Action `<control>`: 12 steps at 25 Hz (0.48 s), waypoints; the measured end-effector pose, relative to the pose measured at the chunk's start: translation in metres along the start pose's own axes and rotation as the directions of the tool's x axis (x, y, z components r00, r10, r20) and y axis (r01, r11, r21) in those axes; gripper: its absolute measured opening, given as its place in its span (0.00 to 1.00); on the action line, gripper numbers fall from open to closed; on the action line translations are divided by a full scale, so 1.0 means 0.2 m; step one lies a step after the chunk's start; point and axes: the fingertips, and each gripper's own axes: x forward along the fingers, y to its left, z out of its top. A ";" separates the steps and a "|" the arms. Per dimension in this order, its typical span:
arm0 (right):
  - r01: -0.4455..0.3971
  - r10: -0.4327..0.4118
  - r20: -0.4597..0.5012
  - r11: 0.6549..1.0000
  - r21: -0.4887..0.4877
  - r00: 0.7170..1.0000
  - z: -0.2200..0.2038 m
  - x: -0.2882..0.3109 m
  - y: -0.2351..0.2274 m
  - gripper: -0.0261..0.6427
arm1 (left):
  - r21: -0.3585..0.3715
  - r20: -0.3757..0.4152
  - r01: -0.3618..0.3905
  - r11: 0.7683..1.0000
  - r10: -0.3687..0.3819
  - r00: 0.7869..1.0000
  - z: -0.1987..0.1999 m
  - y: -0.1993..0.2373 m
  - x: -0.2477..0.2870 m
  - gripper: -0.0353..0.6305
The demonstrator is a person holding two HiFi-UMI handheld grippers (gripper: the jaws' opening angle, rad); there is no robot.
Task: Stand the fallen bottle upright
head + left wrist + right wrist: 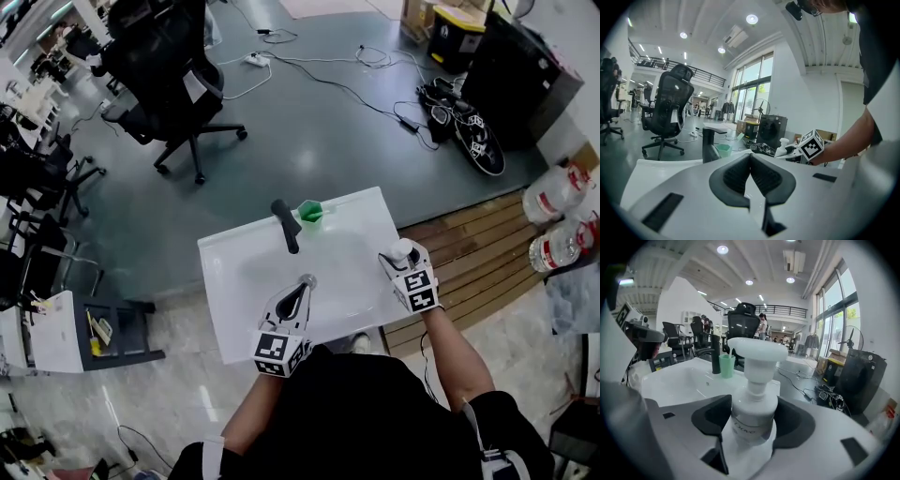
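Note:
A white pump bottle (754,380) stands nearly upright between the pads of my right gripper (751,420), which is shut on its body. In the head view this bottle (401,249) and right gripper (403,262) sit at the right rim of the white washbasin (234,272). My left gripper (302,286) hovers over the basin near the drain (307,279), its jaws shut with nothing between them. From the left gripper view (751,157), the bottle (783,146) shows off to the right, next to the right gripper's marker cube.
A black faucet (286,225) and a green cup (310,212) stand at the basin's far edge. A black office chair (173,75) and floor cables lie beyond. Wooden planks (469,253) and water jugs (558,220) are to the right, a small cart (89,333) to the left.

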 end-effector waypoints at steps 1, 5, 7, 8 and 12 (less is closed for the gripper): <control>0.004 -0.004 0.004 1.000 0.001 1.000 0.00 0.00 0.00 0.47 | 0.001 0.001 0.000 1.000 0.000 1.000 0.00 0.00 0.00 0.08; 0.014 -0.014 0.004 1.000 0.006 1.000 0.00 0.00 -0.01 0.52 | 0.001 -0.001 0.000 1.000 0.000 1.000 0.00 0.00 0.00 0.08; 0.010 -0.010 0.000 1.000 0.012 1.000 -0.01 -0.01 0.00 0.54 | 0.001 -0.003 0.002 1.000 -0.002 1.000 0.00 -0.01 0.00 0.08; 0.012 -0.012 -0.002 1.000 0.015 1.000 -0.01 -0.01 0.00 0.56 | 0.001 -0.003 0.002 1.000 -0.002 1.000 0.00 -0.01 0.00 0.08; 0.022 -0.023 0.012 0.999 0.043 1.000 -0.02 -0.06 0.00 0.63 | 0.003 -0.005 0.005 1.000 -0.005 1.000 0.00 -0.02 0.00 0.08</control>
